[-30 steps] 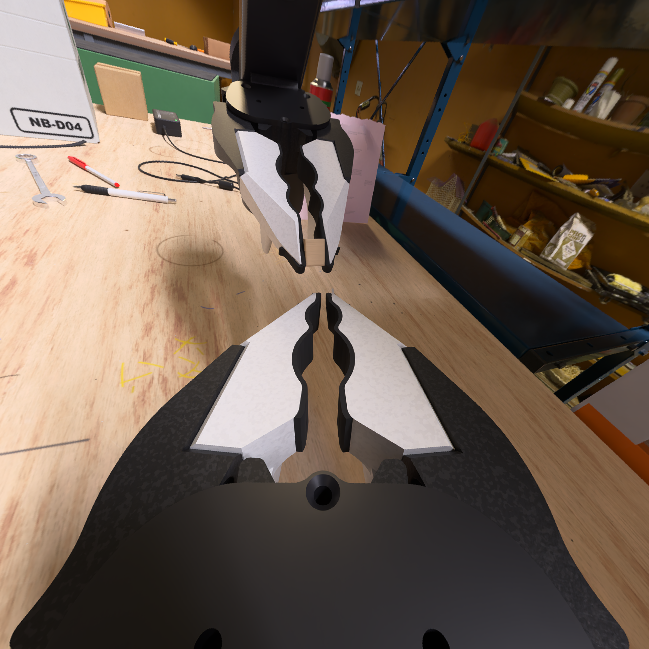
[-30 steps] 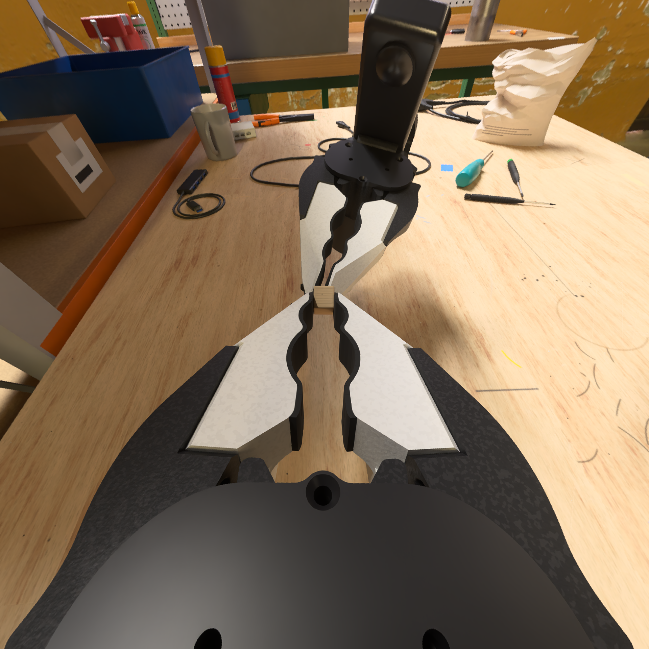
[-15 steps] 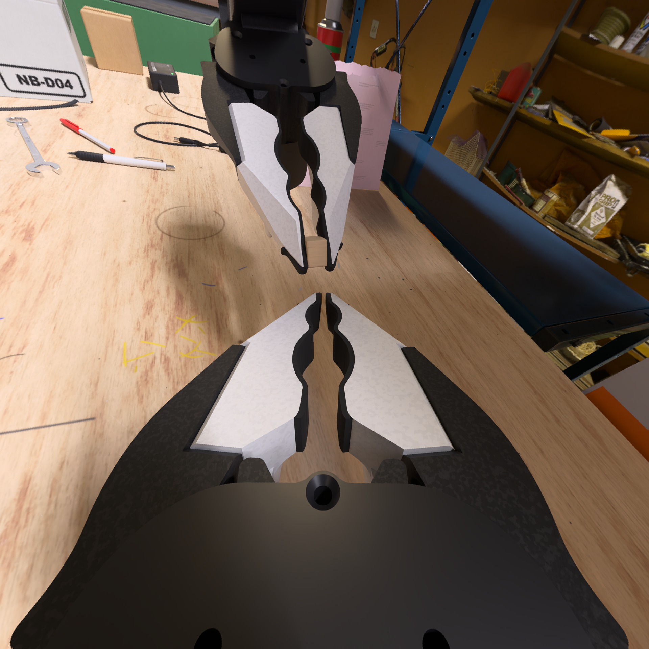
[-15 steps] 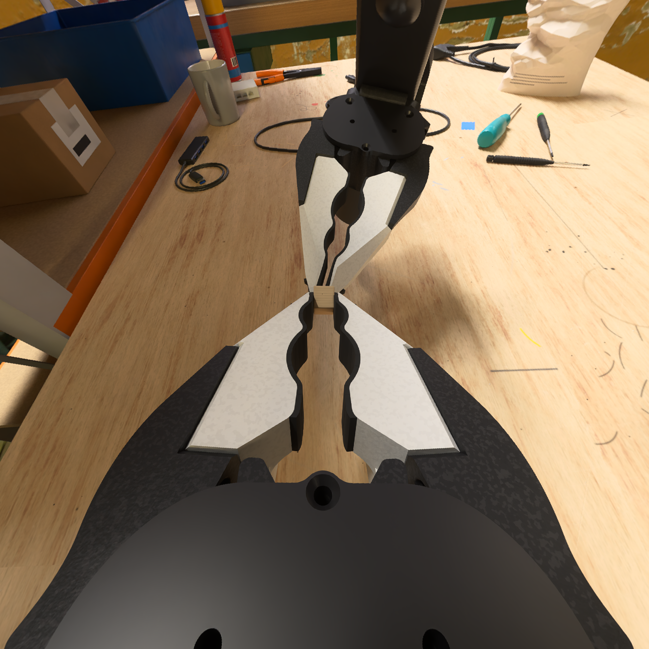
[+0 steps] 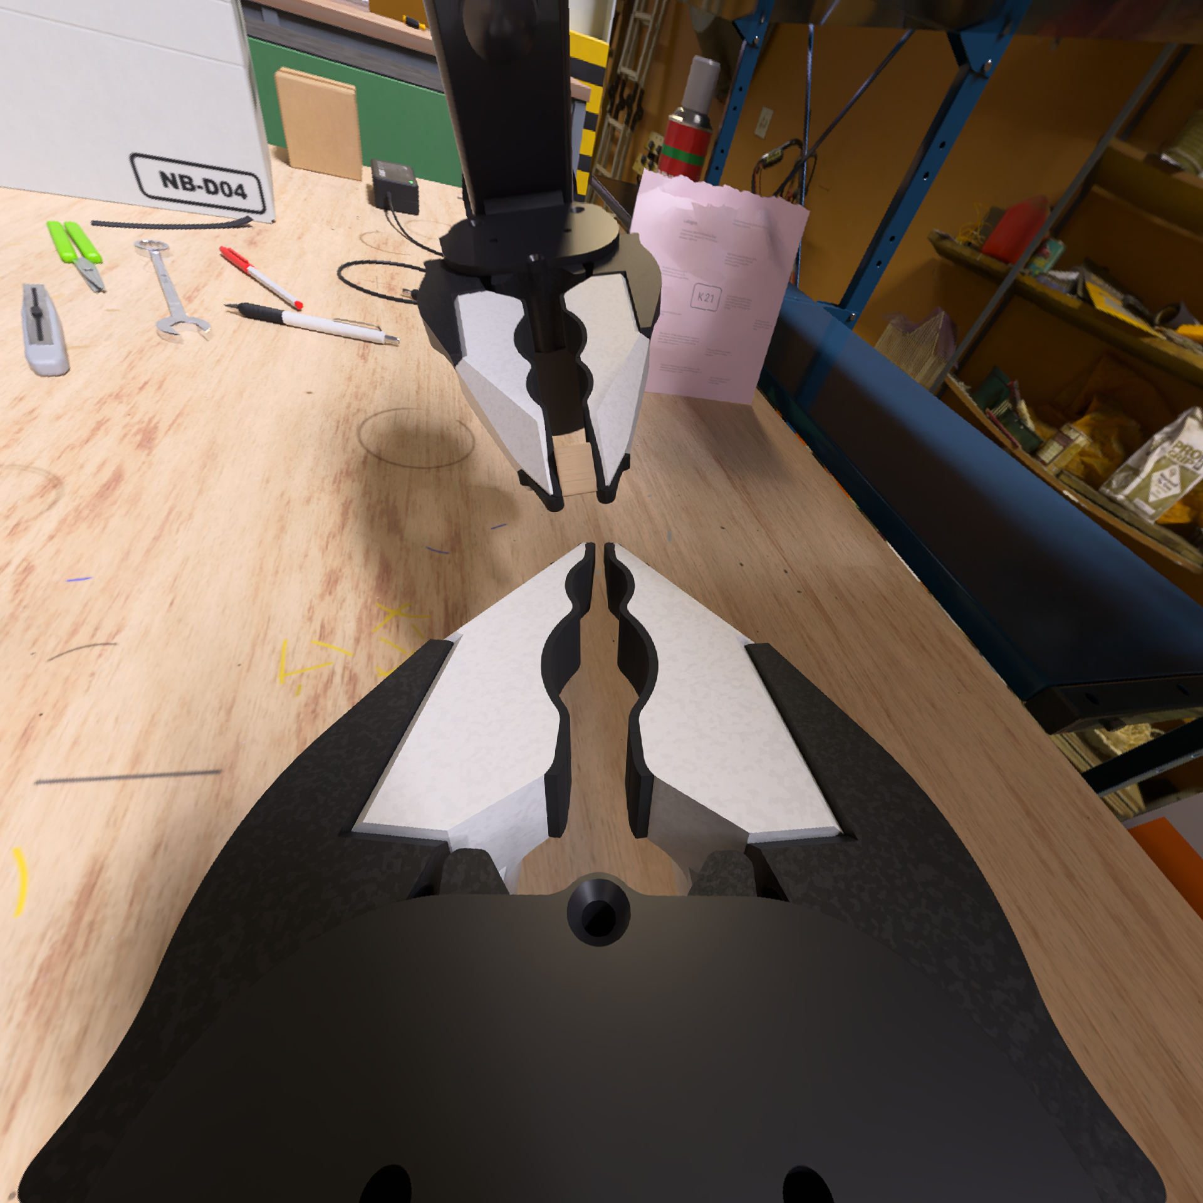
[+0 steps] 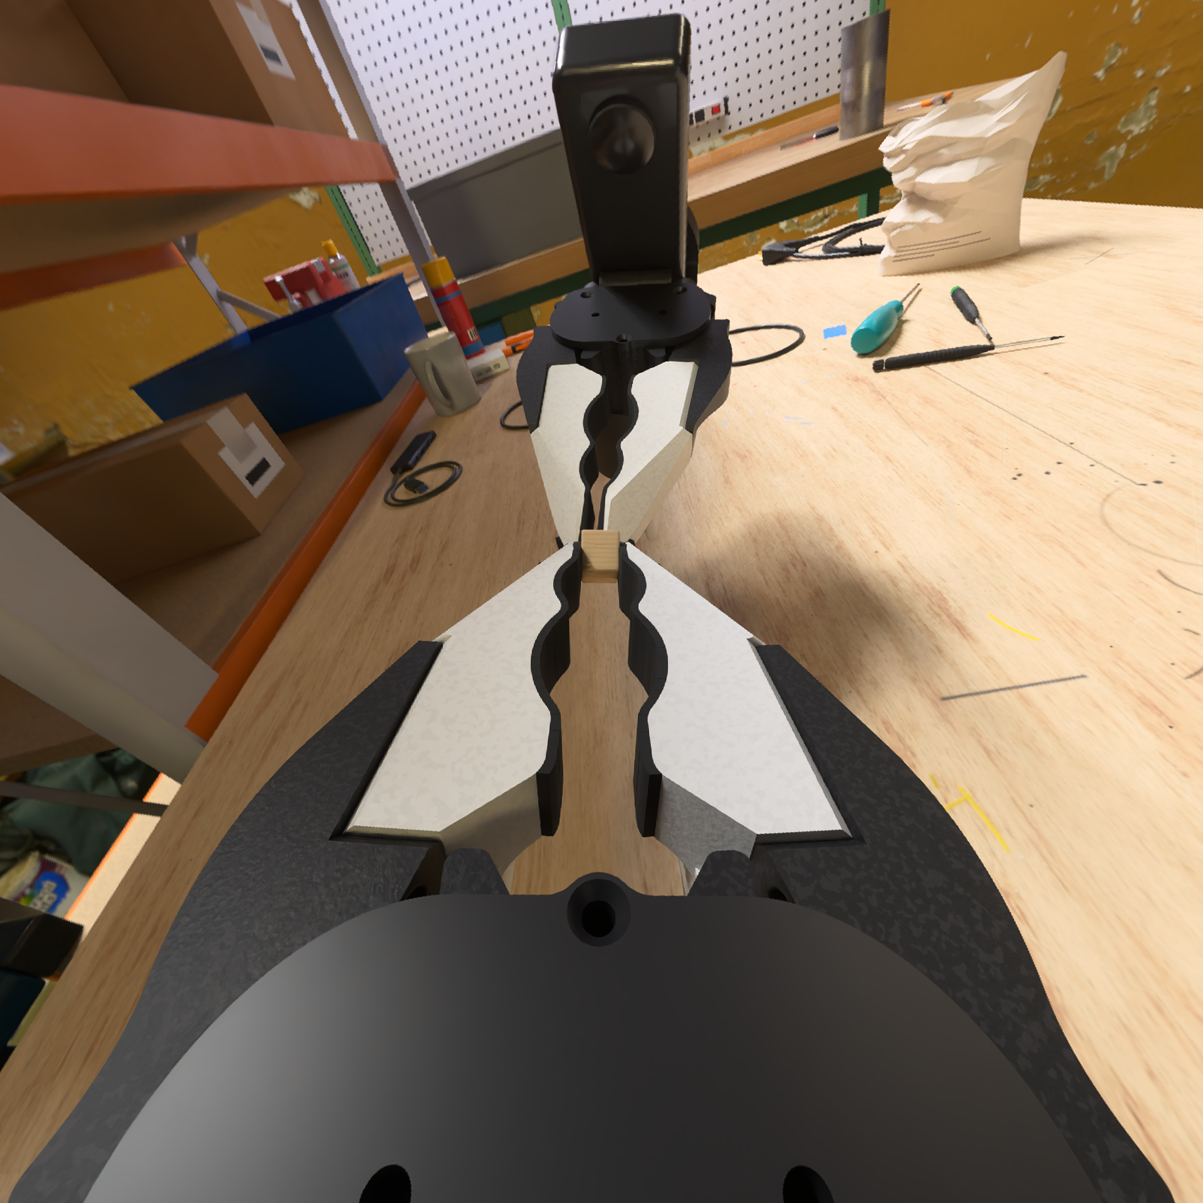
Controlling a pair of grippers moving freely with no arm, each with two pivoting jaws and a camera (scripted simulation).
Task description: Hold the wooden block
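Observation:
A small pale wooden block (image 6: 599,554) sits clamped between the tips of my right gripper (image 6: 599,553), held above the wooden workbench (image 6: 846,586). In the left wrist view the same block (image 5: 576,470) shows between the right gripper's tips (image 5: 578,498), facing me. My left gripper (image 5: 599,548) is shut and empty, its tips a short gap from the block. In the right wrist view the left gripper (image 6: 594,530) points at the block from just behind it.
A pink paper (image 5: 713,286), pens (image 5: 312,320), a wrench (image 5: 168,290), green pliers (image 5: 77,250) and a white box (image 5: 124,104) lie on the left view's bench. Screwdrivers (image 6: 882,325), a mug (image 6: 442,374), cables (image 6: 420,482), a cardboard box (image 6: 156,482) and blue bin (image 6: 293,355) show in the right view.
Both grippers have risen and tilted, so more of the room and shelves show. The right gripper kept its hold on the block; the left gripper stayed shut just short of it.

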